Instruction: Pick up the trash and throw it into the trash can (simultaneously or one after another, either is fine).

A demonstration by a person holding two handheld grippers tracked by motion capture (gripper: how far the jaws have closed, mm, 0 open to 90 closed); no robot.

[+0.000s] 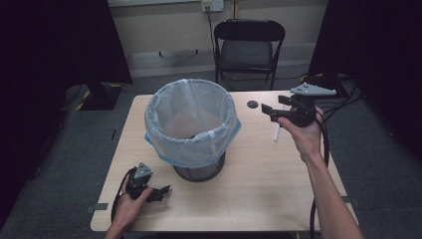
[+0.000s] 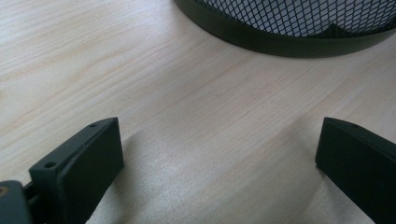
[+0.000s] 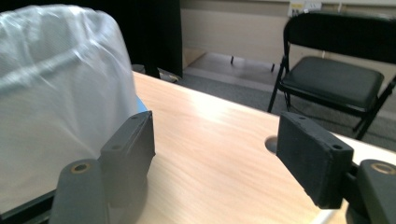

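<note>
**Ann:** Mesh metal, black, lined with a pale see-through bag (image 1: 191, 127) — that's the bin (image 1: 199, 172), standing upright in the middle of the table (image 1: 259, 189), mouth straight up, its long axis vertical.

**Ben:** And the bag's rim is folded out over the top edge, with a blue hem hanging down the outside.

**Ann:** Start near. Left gripper (image 1: 158, 192) sits low at the front edge of the table, in the person's left hand (image 1: 130, 201), pointing toward the bin's base.

**Ben:** Its own view shows the jaws spread wide, bare wood between them, nothing touched. The bin's black base ring curves across just ahead.

**Ann:** Now the far side. Right gripper (image 1: 266, 112) is held up above the table, right of the bin, in the right hand (image 1: 306, 134), jaws pointing left toward the bag's rim.

**Ben:** Jaws apart there too, fairly wide, nothing between the pads. From its view the bag bulges beside one jaw; I can't tell whether they touch.

**Ann:** Surface?

**Ben:** Light wood grain, with a round dark hole (image 1: 253, 104) near the back edge and a thin white stick (image 1: 277, 130) lying under the right hand.

**Ann:** Beyond that, grey carpet, a black folding chair (image 1: 249, 47) against a beige wall, and dark curtains on both sides.
</note>
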